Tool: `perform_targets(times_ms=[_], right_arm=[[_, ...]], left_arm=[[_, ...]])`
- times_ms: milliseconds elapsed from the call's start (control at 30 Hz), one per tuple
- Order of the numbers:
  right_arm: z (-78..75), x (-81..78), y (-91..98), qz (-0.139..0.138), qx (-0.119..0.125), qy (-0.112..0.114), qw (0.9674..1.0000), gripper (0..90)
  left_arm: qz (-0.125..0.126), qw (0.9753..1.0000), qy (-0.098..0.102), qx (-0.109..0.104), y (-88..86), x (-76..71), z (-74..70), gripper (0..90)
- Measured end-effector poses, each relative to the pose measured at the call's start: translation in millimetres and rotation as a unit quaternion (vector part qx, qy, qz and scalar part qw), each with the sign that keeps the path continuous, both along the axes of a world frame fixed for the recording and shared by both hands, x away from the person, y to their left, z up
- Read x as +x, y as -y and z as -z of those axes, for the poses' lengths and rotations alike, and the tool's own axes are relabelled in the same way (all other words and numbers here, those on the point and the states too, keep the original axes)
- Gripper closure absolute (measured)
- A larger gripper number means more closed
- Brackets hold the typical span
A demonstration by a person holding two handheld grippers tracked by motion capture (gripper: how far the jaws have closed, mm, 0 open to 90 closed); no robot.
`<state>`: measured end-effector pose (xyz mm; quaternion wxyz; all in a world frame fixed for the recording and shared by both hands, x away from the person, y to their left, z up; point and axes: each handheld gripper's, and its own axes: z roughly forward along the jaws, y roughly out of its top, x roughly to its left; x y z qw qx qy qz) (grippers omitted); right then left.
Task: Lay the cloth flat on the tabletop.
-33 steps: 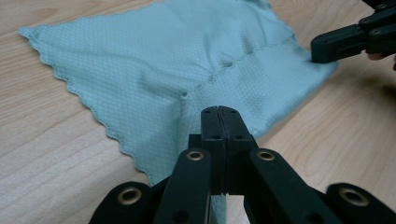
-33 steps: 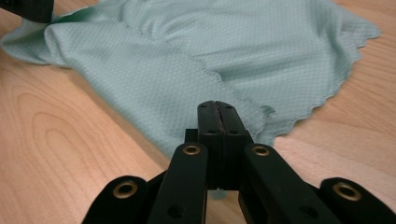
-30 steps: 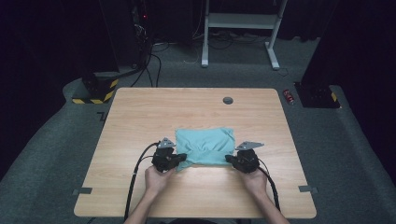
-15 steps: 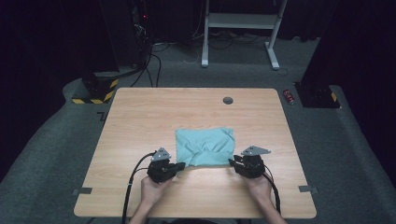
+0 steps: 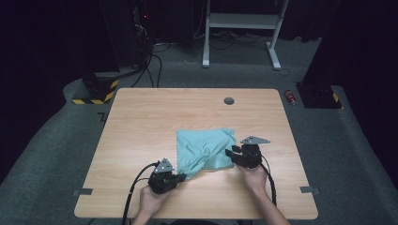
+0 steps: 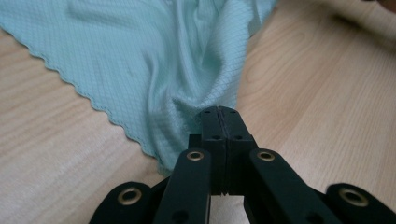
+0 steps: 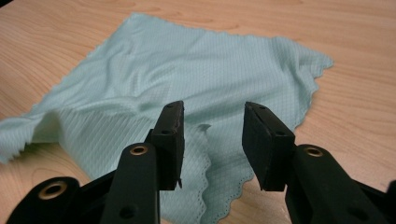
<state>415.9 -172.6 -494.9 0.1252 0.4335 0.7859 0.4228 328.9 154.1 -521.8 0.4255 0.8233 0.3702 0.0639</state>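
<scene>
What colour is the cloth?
Pale mint green with a fine diamond weave; the cloth shows best in the left gripper view.

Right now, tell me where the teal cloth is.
In the high view the teal cloth lies on the table, right of centre, its near-left corner pinched in the left hand-held gripper.

A pale green cloth [image 5: 205, 149] with scalloped edges lies rumpled near the bench's [image 5: 141, 122] middle, 1 corner pulled toward the front edge.

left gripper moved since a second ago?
Yes. In the high view the left gripper, shut on the cloth corner, has come back toward the table's near edge, dragging that corner with it.
</scene>
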Motion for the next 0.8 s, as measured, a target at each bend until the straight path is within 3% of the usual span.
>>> perform_targets(times_ms=[167, 333, 433, 500, 533, 600, 800], right_arm=[[-1.2, 0.4, -3.3, -0.010, -0.018, -0.009, 0.9997, 58.4], [2.9, 4.5, -9.4, -0.039, 0.013, -0.026, 0.9988, 55.8], [5.6, 11.5, -13.1, -0.038, 0.010, -0.037, 0.9986, 56.2], [6.3, 13.8, -13.8, -0.039, 0.011, -0.041, 0.9984, 60.1], [6.6, 14.8, -15.6, -0.050, 0.007, -0.039, 0.9980, 74.8], [5.9, 11.8, -17.8, -0.066, -0.004, -0.037, 0.9971, 86.4], [1.0, -3.7, -13.4, -0.091, -0.005, -0.014, 0.9958, 90.0]], left_arm=[[0.002, 1.0000, -0.008, 0.001, 1.0, -0.7, 3.9, 88.9], [0.010, 0.9999, -0.009, 0.005, 2.4, -3.6, 3.1, 88.6], [0.012, 0.9999, -0.009, 0.007, 1.9, -4.2, 2.9, 88.6], [0.007, 0.9999, -0.011, 0.002, 1.3, -4.0, 3.5, 87.9], [0.001, 0.9999, -0.015, -0.005, 1.0, -3.6, 3.7, 87.5], [0.000, 0.9999, -0.013, 0.000, 0.7, -3.7, 1.5, 86.1], [-0.006, 0.9999, -0.005, -0.009, -2.2, -3.8, -6.3, 82.0]])
